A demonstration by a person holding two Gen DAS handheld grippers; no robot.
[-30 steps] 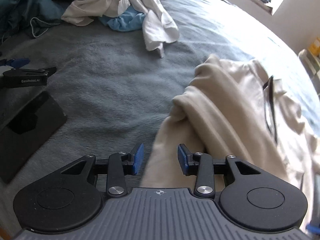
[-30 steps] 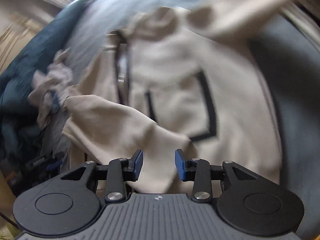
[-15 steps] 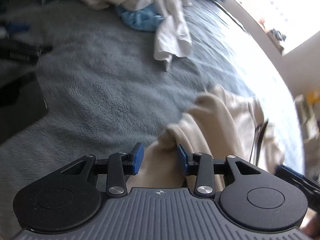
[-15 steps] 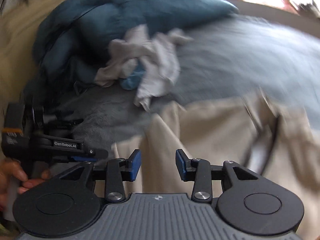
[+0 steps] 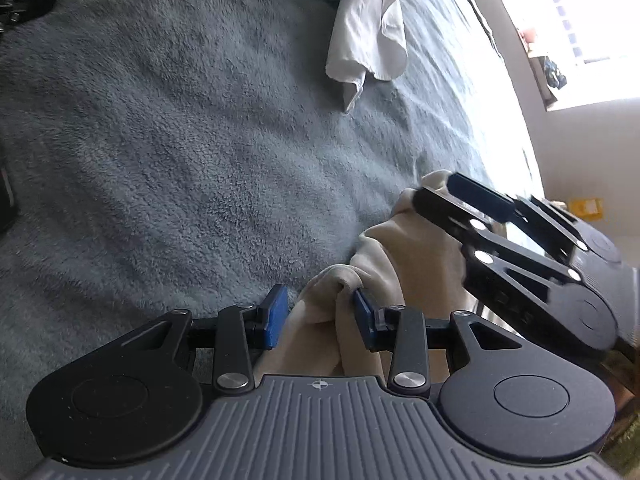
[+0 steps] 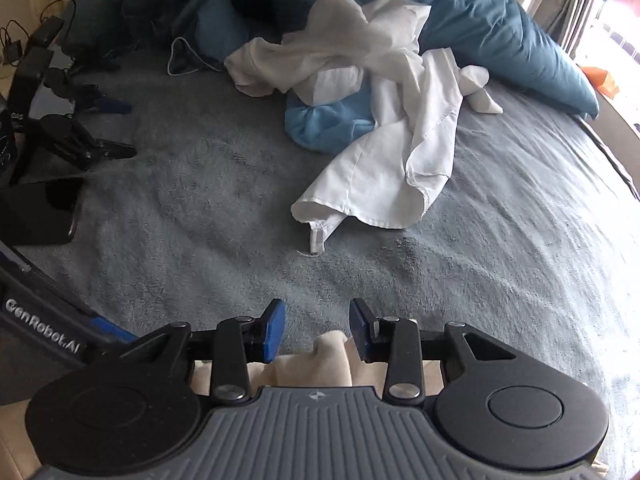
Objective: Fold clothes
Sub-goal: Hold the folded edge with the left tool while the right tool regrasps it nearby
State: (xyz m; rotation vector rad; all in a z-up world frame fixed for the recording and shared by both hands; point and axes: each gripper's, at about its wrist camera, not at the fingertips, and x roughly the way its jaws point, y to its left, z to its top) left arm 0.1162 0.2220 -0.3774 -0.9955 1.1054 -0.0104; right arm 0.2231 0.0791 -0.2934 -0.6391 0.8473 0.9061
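A beige garment (image 5: 420, 264) lies bunched on the grey fleece blanket (image 5: 200, 160). One rolled fold of it (image 5: 328, 300) sits between the blue pads of my left gripper (image 5: 320, 316), which stands open; the right pad touches the cloth and the left pad is clear of it. My right gripper (image 5: 436, 188) comes in from the right, just above the same garment's far edge. In the right wrist view my right gripper (image 6: 316, 328) is open, with a beige tip (image 6: 332, 348) low between its fingers. The left gripper's body (image 6: 44, 344) shows at the lower left.
A heap of white shirts (image 6: 380, 152) over a light blue garment (image 6: 328, 124) lies further up the bed, with a white sock (image 6: 480, 96) beside it. Teal pillows (image 6: 500, 20) line the back. A black slab (image 6: 40, 208) and a black stand (image 6: 68, 140) sit at the left.
My left gripper sank and rolled toward the beige fold, which now sits between its jaws. My right gripper swung across from over the garment's front to its edge, beside the left one.
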